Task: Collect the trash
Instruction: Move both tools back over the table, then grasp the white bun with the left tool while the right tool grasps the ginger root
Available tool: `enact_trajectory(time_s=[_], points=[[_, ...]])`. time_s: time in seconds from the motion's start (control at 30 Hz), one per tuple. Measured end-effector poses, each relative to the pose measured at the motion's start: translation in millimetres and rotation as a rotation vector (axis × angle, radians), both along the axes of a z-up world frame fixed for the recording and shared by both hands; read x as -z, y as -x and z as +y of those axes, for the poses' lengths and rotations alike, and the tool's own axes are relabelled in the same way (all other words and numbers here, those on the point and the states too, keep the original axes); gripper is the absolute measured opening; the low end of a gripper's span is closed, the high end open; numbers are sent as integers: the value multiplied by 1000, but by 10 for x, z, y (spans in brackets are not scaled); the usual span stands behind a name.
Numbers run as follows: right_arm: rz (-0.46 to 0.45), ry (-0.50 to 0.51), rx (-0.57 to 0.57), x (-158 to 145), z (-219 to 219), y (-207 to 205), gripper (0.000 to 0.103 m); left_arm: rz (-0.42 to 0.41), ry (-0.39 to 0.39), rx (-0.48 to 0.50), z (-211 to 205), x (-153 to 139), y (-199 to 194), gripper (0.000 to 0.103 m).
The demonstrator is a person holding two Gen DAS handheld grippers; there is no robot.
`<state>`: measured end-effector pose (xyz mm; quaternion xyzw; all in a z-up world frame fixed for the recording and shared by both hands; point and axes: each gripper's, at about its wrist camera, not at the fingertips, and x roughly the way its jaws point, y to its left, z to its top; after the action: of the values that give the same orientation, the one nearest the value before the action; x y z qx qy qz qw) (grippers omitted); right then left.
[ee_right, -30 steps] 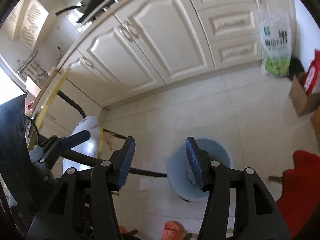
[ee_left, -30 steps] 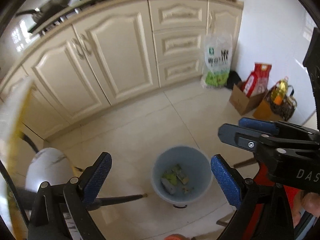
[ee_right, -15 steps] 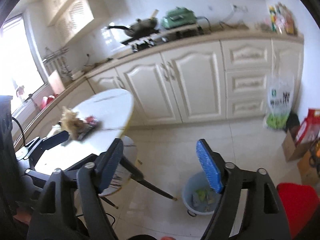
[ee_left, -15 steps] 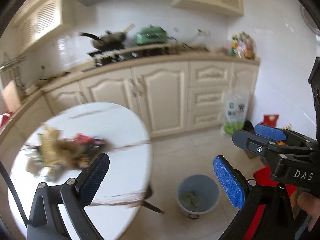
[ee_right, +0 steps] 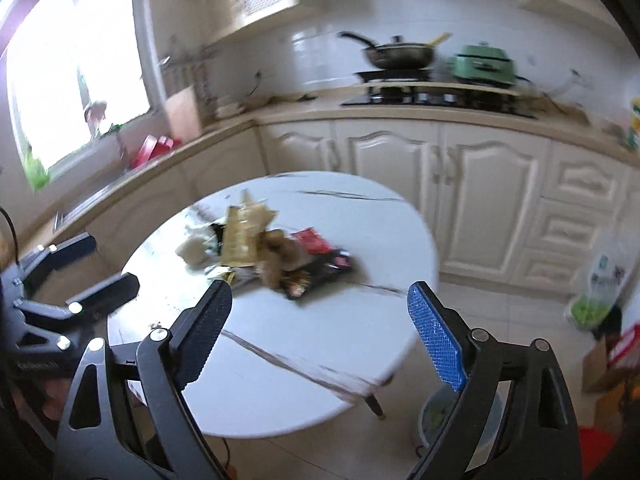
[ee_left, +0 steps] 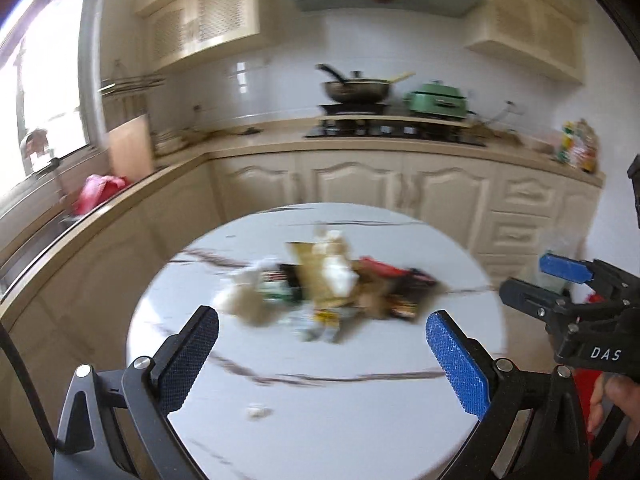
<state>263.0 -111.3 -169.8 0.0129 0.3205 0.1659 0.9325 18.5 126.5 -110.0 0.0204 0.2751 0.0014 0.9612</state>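
Note:
A pile of trash [ee_left: 328,288], wrappers and crumpled paper, lies in the middle of a round white marble table [ee_left: 360,420]. It also shows in the right wrist view [ee_right: 264,252]. My left gripper [ee_left: 320,364] is open and empty, held above the table's near side, short of the pile. My right gripper [ee_right: 320,332] is open and empty, over the table's right part. A small white scrap [ee_left: 258,411] lies alone near the left gripper. The blue bin [ee_right: 440,416] stands on the floor under the table's right edge, partly hidden by my right finger.
Cream kitchen cabinets [ee_right: 480,200] run behind the table, with a wok [ee_left: 356,88] and a green pot [ee_left: 438,98] on the stove. A green-and-white bag [ee_right: 600,292] and a cardboard box [ee_right: 604,364] stand on the floor at the right.
Both grippers have swung up from the bin on the floor to face the table and its trash pile. Both stay open and empty.

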Motion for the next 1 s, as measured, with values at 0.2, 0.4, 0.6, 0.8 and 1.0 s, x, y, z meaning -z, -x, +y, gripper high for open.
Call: enact_trajectory(time_s=[0.2,0.4,0.6,0.8,1.0], points=[[68,89,-81,277,572,-440,89,56,28,-58,399,66,-228,102],[160,171,-130,713,862,-860,79,140,76,-67,671,211,-622,102],[191,187,-160,910,937,-1086,68,207,119,-64,984,332,-945,102],[217,187,-193,1038,1015,-1236,48,269,170,-86,1228,456,-1525,102],[200,128,-195,1044,887,-1235,32,305,135,-124,1170,568,-2181,102]])
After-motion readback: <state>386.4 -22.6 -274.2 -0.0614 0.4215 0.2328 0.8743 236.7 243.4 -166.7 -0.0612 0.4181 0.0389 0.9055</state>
